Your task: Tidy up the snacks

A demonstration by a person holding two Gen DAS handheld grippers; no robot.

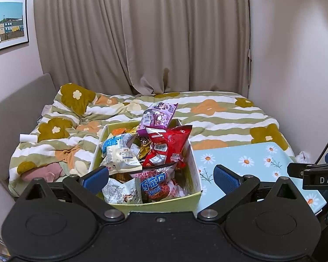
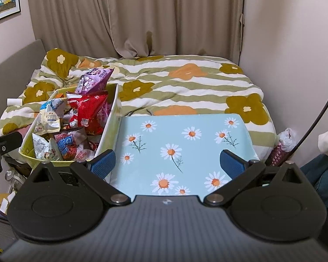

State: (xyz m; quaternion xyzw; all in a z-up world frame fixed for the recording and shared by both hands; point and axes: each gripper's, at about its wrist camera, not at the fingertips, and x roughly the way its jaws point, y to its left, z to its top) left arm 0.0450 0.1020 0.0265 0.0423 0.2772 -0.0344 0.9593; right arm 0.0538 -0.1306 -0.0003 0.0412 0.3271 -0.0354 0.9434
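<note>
A green open box (image 1: 164, 203) full of snack packets stands on the left part of a light blue daisy-print table (image 1: 251, 159). In it are a red bag (image 1: 170, 146), a purple bag (image 1: 158, 114) on top at the back, a white and blue packet (image 1: 120, 152) and a red and blue packet (image 1: 157, 183) at the front. My left gripper (image 1: 161, 178) is open, its fingers either side of the box's near end. My right gripper (image 2: 167, 163) is open and empty above the bare table (image 2: 185, 148), right of the box (image 2: 111, 118).
A bed with a flowered striped quilt (image 2: 185, 83) lies behind the table. Beige curtains (image 1: 164, 32) hang at the back. A white roll (image 1: 28, 138) lies on the quilt at left. A black cable (image 2: 317, 118) runs down the right side.
</note>
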